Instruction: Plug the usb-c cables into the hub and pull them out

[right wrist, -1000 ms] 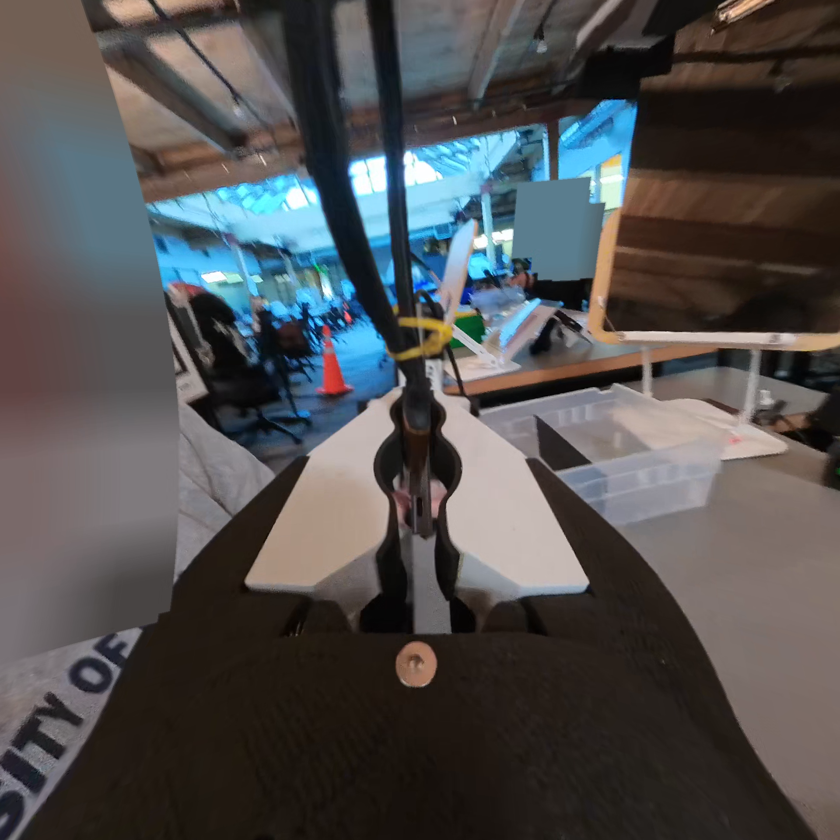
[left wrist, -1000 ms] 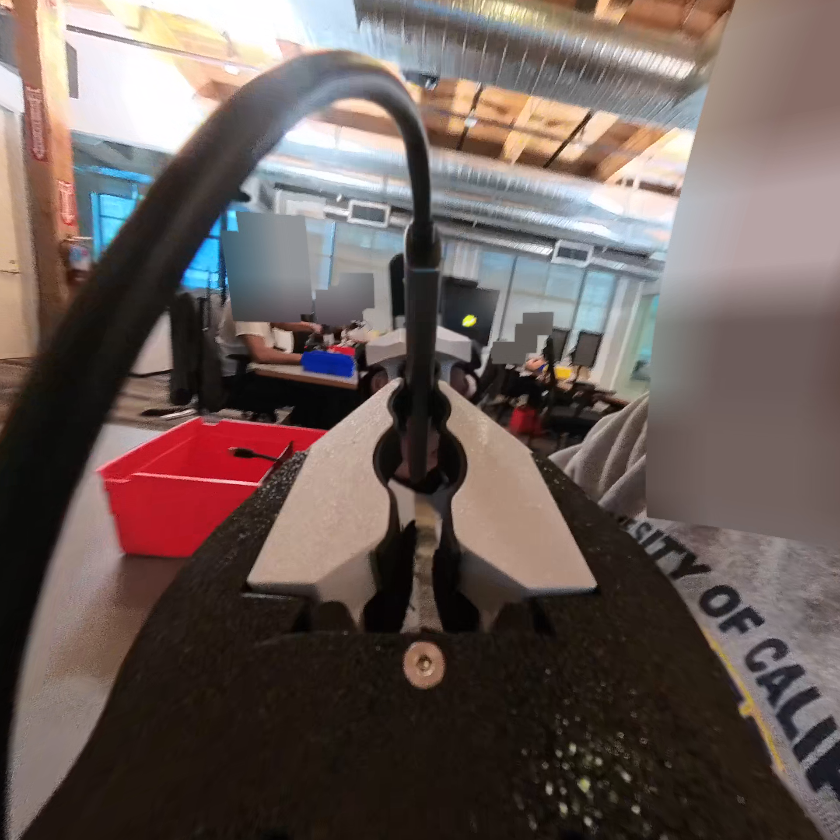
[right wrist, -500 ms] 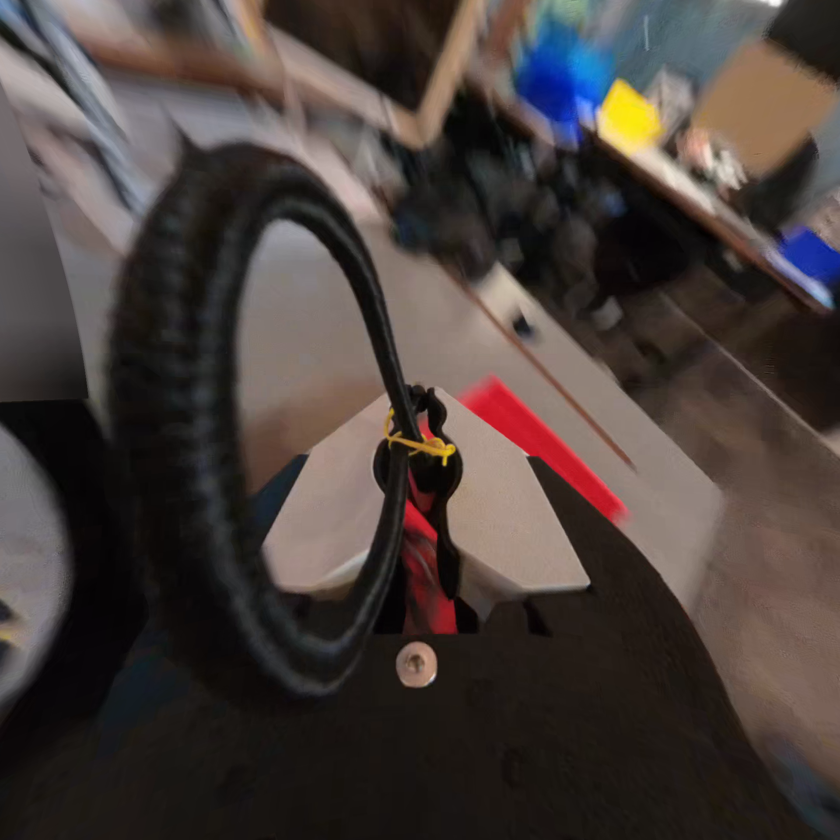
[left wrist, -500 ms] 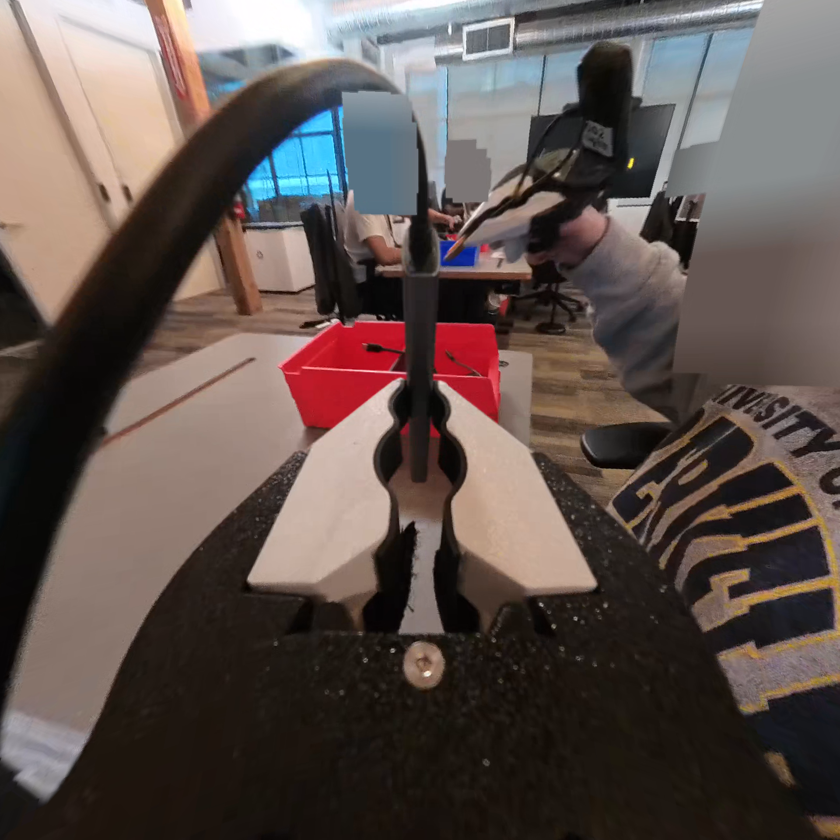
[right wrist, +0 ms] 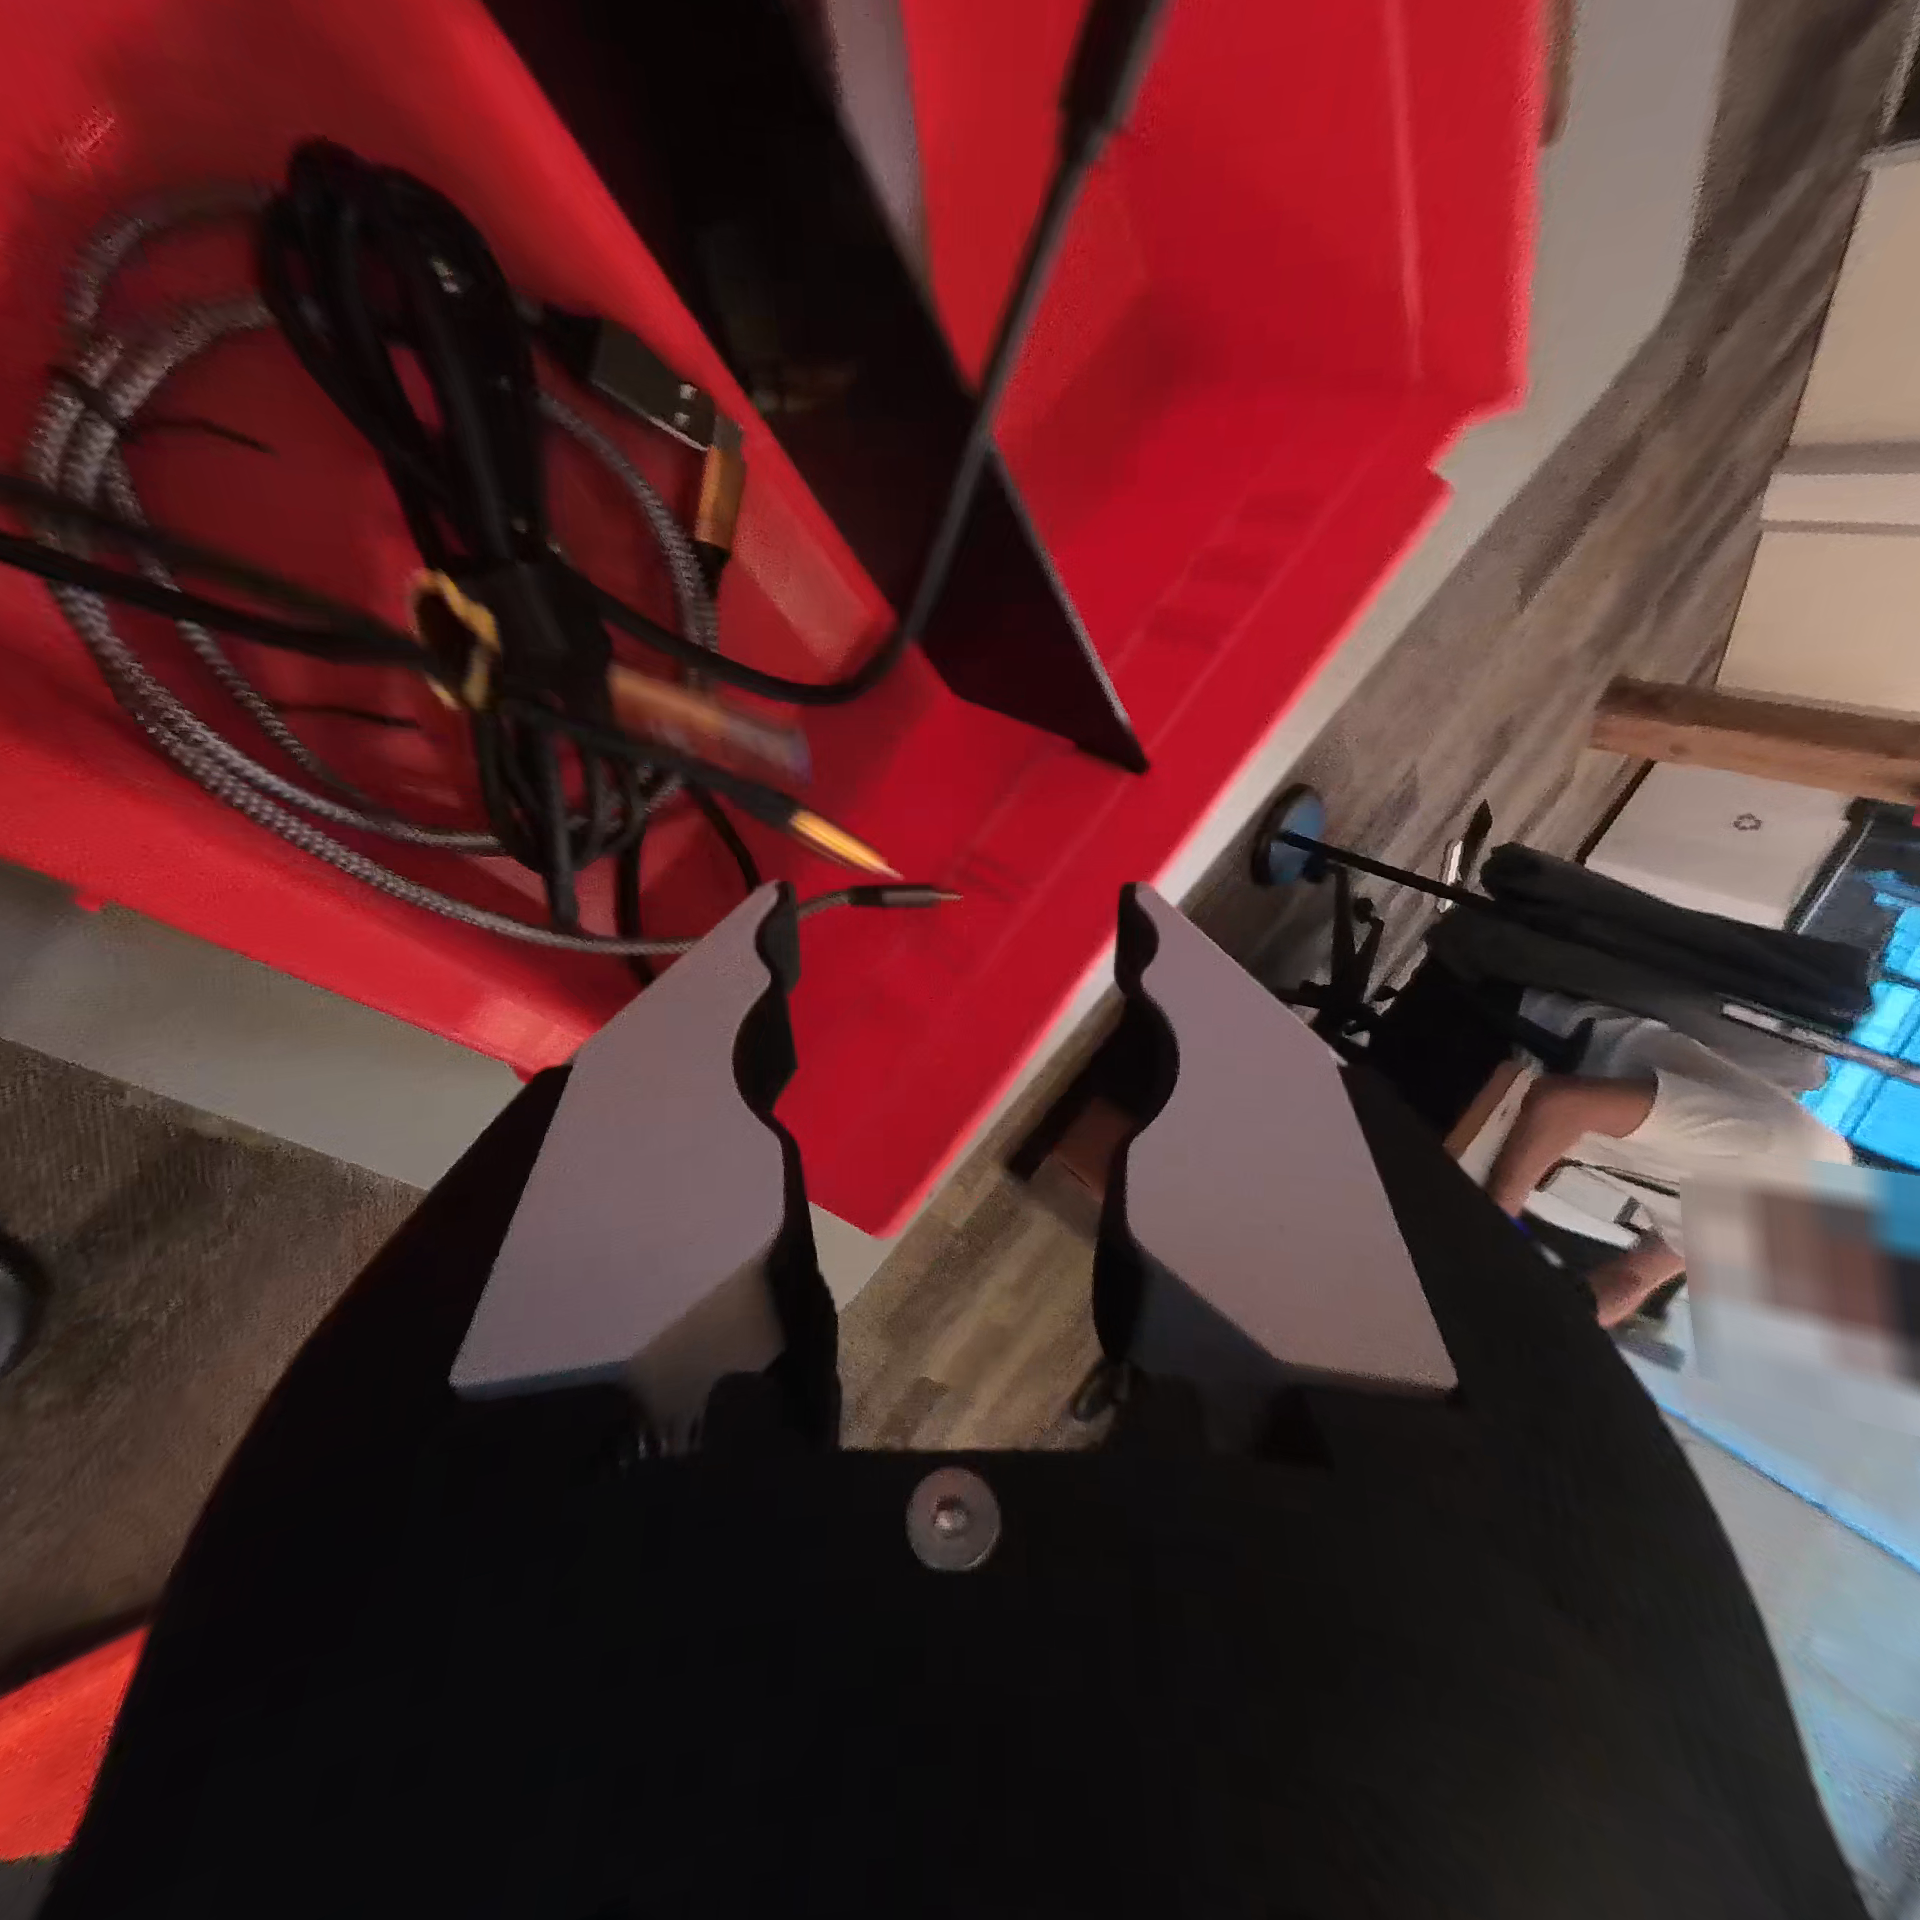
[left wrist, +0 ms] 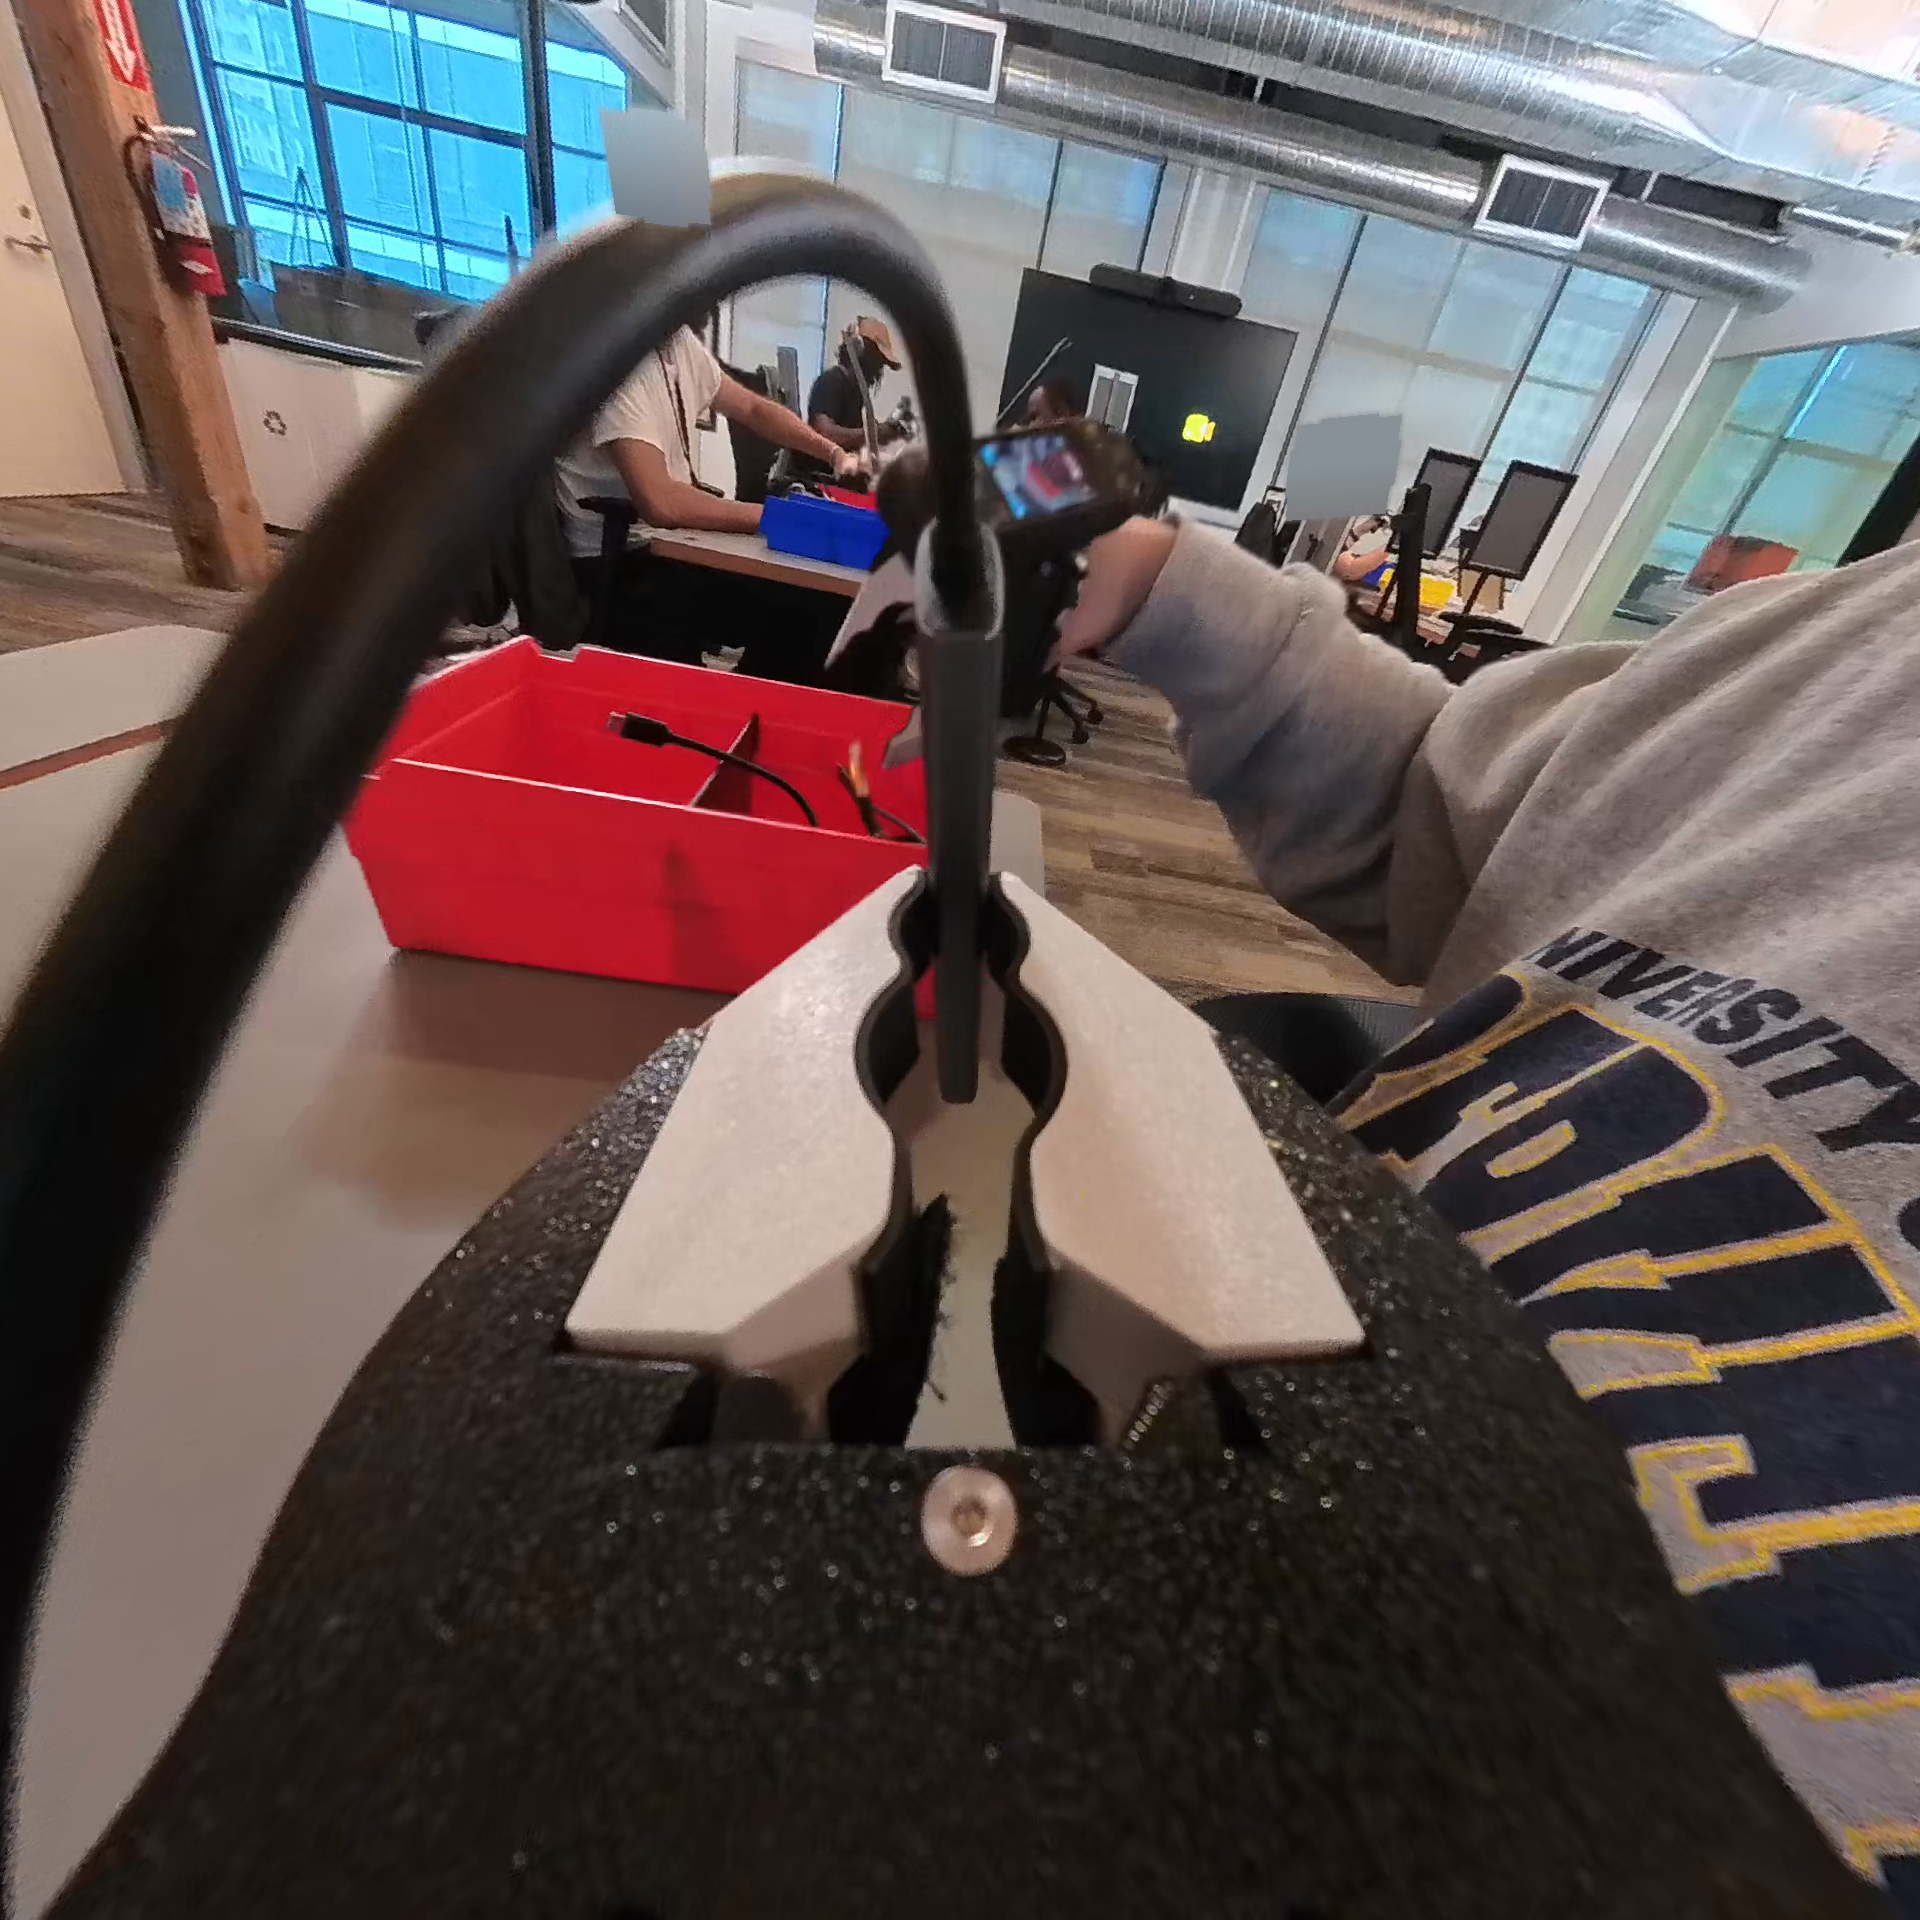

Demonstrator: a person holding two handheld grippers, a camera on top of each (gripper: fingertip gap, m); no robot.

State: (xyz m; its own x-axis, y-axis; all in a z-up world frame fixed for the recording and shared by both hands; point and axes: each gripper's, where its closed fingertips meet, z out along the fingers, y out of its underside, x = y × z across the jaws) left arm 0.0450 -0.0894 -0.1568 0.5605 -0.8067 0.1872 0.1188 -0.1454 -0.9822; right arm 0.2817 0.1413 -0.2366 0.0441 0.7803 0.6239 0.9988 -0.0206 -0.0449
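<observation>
My left gripper point(left wrist: 961, 883) is shut on a slim dark grey hub point(left wrist: 961, 748), held edge-on and upright above the table. The hub's thick black cable point(left wrist: 312, 675) arches up and back to the left. My right gripper point(right wrist: 951, 914) is open and empty, pointing down into a red bin point(right wrist: 1247, 312). A tangle of braided USB cables point(right wrist: 499, 623) with a yellow tie lies in the bin's left compartment. One thin plug tip point(right wrist: 904, 894) lies just beyond the left finger. In the left wrist view the right gripper point(left wrist: 894, 665) hovers over the red bin point(left wrist: 623, 873).
The bin stands near the far edge of a grey-brown table point(left wrist: 208, 1143). A dark divider point(right wrist: 987, 520) splits the bin. A person's grey sleeve point(left wrist: 1299, 707) and sweatshirt fill the right side. A black chair seat point(left wrist: 1299, 1013) and wood floor lie beyond the table.
My right gripper swung down over the red bin, opened and let go of the yellow-tied cable, which now lies in the bin. My left gripper tilted down toward the bin, still holding the hub.
</observation>
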